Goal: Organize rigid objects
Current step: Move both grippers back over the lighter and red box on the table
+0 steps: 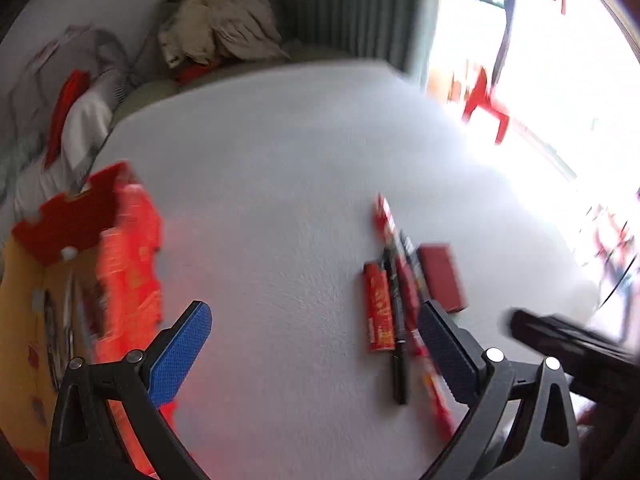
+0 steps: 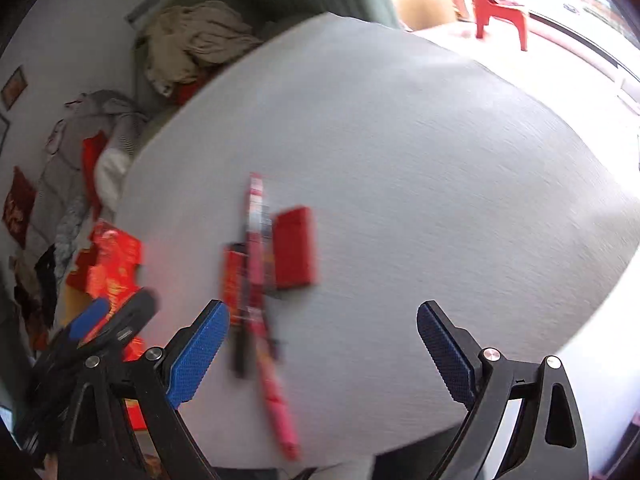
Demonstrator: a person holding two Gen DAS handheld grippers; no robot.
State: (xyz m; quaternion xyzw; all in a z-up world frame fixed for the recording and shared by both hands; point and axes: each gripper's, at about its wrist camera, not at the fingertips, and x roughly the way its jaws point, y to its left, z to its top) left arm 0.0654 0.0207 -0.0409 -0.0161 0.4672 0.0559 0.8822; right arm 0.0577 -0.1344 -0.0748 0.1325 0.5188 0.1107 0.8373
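A cluster of rigid items lies on the white table (image 1: 280,160): a flat red box (image 1: 442,276), a short red pack (image 1: 376,308), a black pen (image 1: 400,356) and a long red stick (image 1: 384,216). My left gripper (image 1: 316,344) hovers open just left of the cluster, with nothing between its blue pads. In the right wrist view the flat red box (image 2: 296,246), red pack (image 2: 234,276), black pen (image 2: 239,352) and long red stick (image 2: 276,400) lie ahead and left. My right gripper (image 2: 322,348) is open and empty, its left pad beside the pen.
An open red carton (image 1: 120,264) with a yellow inside stands at the table's left edge, also seen as the carton (image 2: 112,268). Piled clothes (image 1: 216,20) lie beyond the far edge. A red plastic chair (image 2: 500,4) stands by the bright window.
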